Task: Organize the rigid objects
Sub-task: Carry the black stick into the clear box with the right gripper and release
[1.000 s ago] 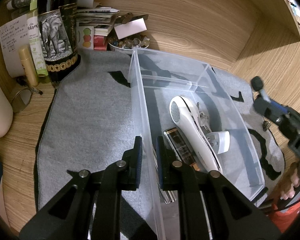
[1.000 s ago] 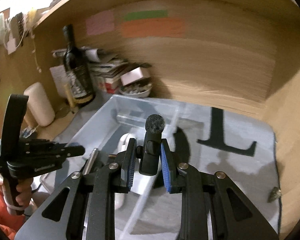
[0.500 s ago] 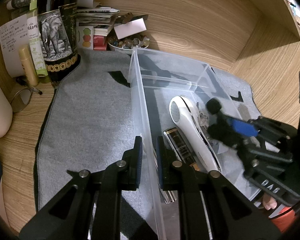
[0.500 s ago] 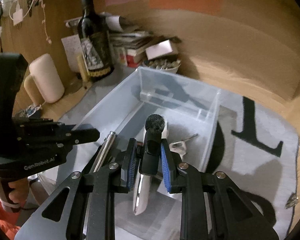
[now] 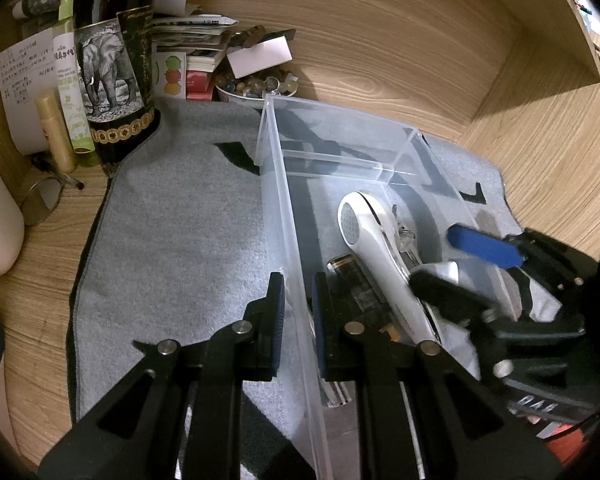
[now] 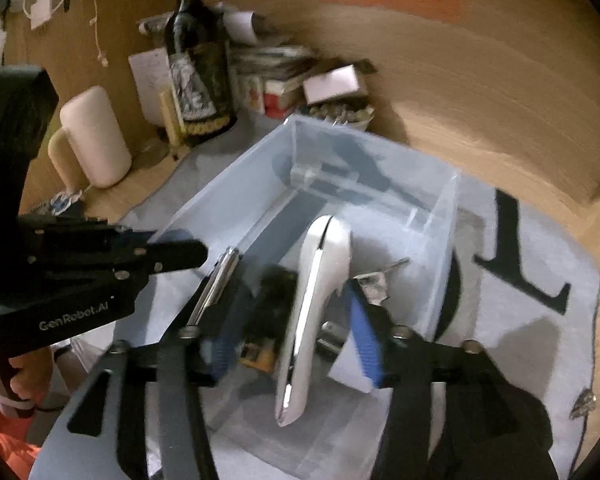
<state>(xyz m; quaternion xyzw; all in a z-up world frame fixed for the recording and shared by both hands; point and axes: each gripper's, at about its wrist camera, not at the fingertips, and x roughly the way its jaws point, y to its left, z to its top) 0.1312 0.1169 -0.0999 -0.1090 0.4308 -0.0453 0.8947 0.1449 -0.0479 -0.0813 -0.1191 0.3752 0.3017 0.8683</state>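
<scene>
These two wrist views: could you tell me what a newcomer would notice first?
Probably the clear plastic bin on the grey mat, with a glossy white handheld device lying lengthwise inside. The left tool pinches the bin's near wall; the right tool hangs over the bin, jaws just opened. A dark elephant-label bottle stands in the back corner.

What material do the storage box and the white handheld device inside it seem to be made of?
The storage box looks like clear rigid plastic: the grey mat shows through its thin, straight walls. The white handheld device seems to be glossy moulded plastic, since light reflects sharply along its smooth curved body; its bright edge trim may be chrome-coated, though that cannot be confirmed.
</scene>
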